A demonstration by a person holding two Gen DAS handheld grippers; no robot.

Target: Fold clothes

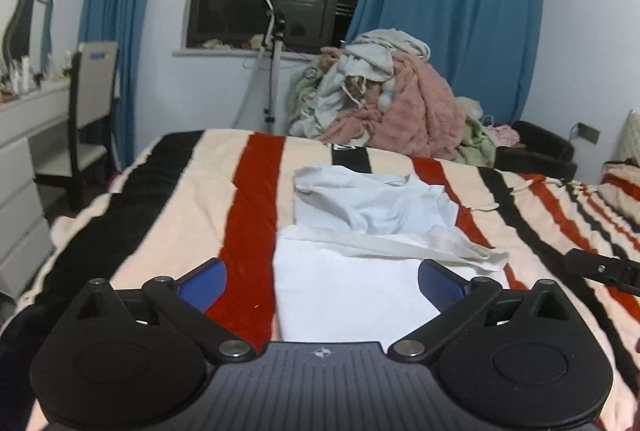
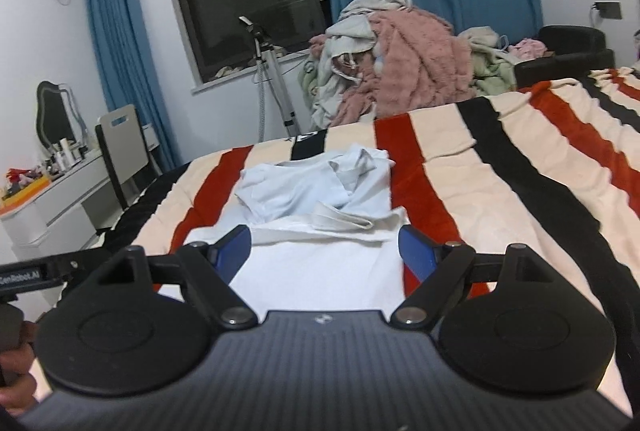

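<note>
A white garment (image 1: 352,291) lies flat on the striped bed cover (image 1: 184,207), with a rumpled pale blue garment (image 1: 368,199) lying across its far end. In the right wrist view the white garment (image 2: 320,271) and the pale blue one (image 2: 304,191) lie straight ahead. My left gripper (image 1: 322,281) hovers over the near part of the white cloth, jaws wide apart, nothing between its blue pads. My right gripper (image 2: 324,251) is likewise open above the same cloth, empty. Part of the right gripper (image 1: 604,267) shows at the left view's right edge.
A heap of pink and white laundry (image 1: 384,99) sits beyond the bed by blue curtains (image 1: 452,11). A tripod (image 1: 272,71) stands under the dark window. A white dresser (image 1: 24,159) and chair (image 1: 88,123) stand at left; a black seat (image 1: 536,151) at right.
</note>
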